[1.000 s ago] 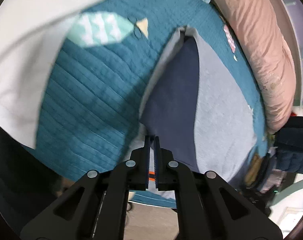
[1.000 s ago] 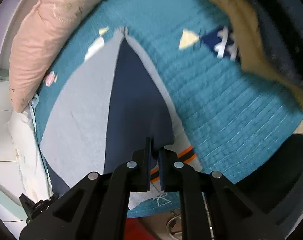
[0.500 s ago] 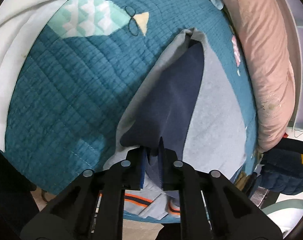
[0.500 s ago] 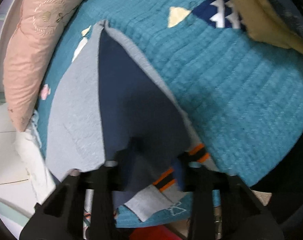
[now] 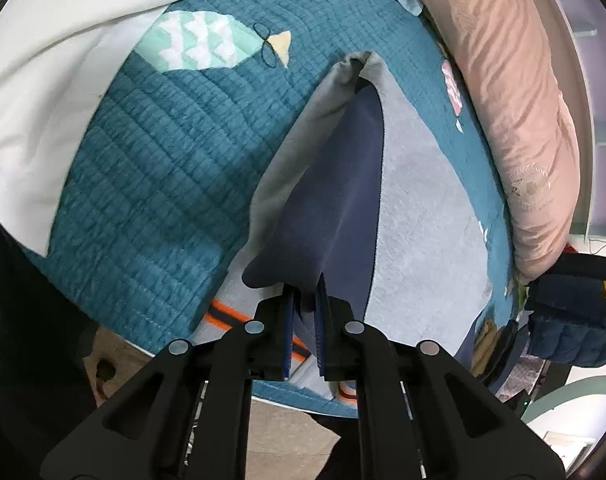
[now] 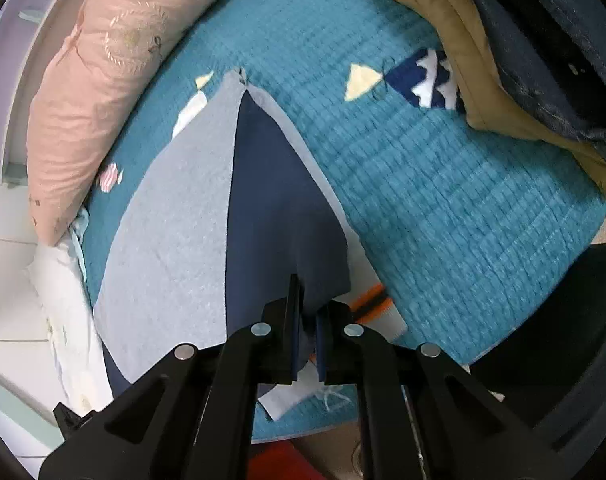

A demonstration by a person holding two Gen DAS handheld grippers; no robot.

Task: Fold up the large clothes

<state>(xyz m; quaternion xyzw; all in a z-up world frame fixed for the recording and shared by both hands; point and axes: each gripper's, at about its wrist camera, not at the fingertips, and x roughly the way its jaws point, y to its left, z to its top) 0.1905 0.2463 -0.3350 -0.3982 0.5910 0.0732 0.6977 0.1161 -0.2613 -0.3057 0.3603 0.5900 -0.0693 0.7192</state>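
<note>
Left claw and right claw each pinch the navy garment edge over the quilt.

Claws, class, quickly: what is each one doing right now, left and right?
Left claw: shut on the navy and grey garment.
Right claw: shut on the same garment's navy edge.
</note>
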